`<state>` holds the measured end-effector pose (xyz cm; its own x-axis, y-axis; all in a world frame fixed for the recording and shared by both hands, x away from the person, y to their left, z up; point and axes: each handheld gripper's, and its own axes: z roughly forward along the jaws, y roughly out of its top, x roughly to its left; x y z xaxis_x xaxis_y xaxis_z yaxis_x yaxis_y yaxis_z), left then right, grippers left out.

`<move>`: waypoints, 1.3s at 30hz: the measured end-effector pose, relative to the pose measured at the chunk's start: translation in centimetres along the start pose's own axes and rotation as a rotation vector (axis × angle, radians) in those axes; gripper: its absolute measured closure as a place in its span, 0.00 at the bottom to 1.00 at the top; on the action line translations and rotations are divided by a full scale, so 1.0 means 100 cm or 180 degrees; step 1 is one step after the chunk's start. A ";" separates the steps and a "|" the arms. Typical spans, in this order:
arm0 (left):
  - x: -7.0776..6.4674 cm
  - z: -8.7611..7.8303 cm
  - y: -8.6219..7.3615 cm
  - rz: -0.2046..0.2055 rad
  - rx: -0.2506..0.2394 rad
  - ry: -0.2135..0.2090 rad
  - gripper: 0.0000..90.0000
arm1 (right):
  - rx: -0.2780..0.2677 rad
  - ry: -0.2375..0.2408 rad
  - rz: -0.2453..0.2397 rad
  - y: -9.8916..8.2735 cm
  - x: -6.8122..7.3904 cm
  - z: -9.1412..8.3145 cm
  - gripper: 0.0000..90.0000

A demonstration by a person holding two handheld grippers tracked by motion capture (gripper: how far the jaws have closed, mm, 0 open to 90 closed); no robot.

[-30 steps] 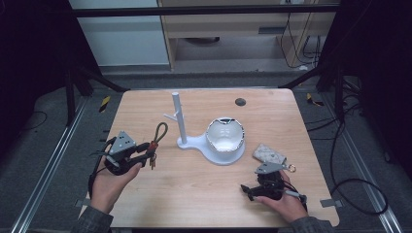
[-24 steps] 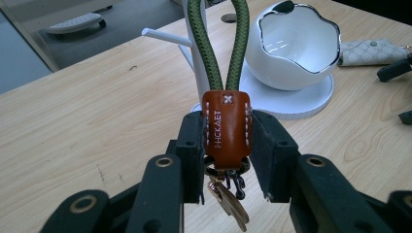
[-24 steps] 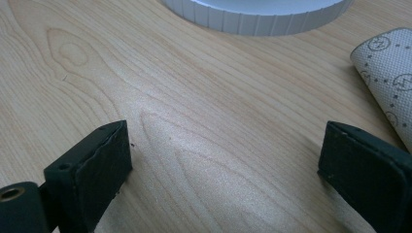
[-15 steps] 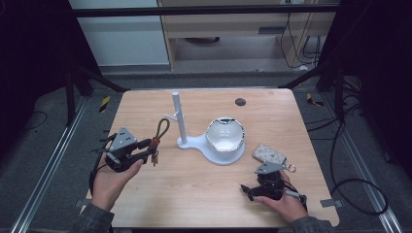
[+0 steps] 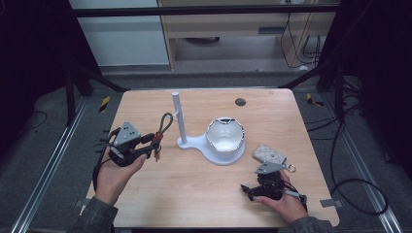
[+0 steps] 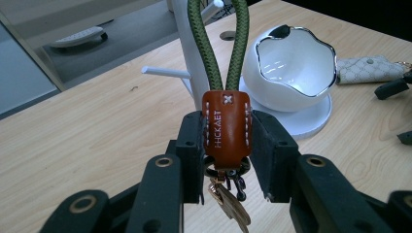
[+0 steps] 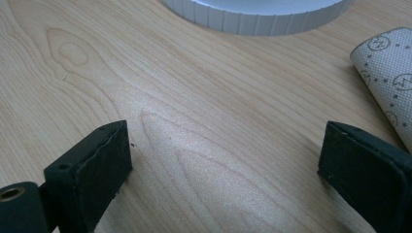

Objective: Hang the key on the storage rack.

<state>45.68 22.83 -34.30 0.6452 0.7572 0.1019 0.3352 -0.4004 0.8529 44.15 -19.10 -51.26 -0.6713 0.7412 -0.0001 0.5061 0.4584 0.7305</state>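
Note:
My left gripper is shut on a key fob: its pads press both sides of the brown leather tab. A green cord loop rises from the tab and keys hang below it. In the high view the left gripper holds the key fob up, just left of a white stand with an upright post and a white bowl. My right gripper rests low at the front right, open, with bare wood between its pads.
A small patterned pouch lies on the table just beyond my right gripper, also at the right edge of the right gripper view. A dark round disc sits near the far edge. The stand's post carries a short side peg.
My left gripper, with the key fob, has moved slightly right and farther onto the table, toward the stand. The right hand has stayed still.

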 end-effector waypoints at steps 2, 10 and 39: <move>-0.001 0.003 0.004 0.0025 0.0009 -0.0002 0.73 | 0.0001 -0.0008 -0.0005 0.000 0.000 0.000 0.05; 0.003 0.020 0.004 -0.0019 0.0077 0.0026 0.73 | -0.0001 -0.0001 0.0000 0.000 0.000 0.000 0.05; 0.003 0.077 -0.008 -0.0211 0.0178 0.0099 0.73 | -0.0009 -0.0008 -0.0014 -0.001 0.000 0.000 0.05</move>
<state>50.95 19.40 -38.87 0.5991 0.7982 0.0628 0.4148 -0.3764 0.8284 44.11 -19.12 -51.29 -0.6720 0.7405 -0.0050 0.5017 0.4602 0.7325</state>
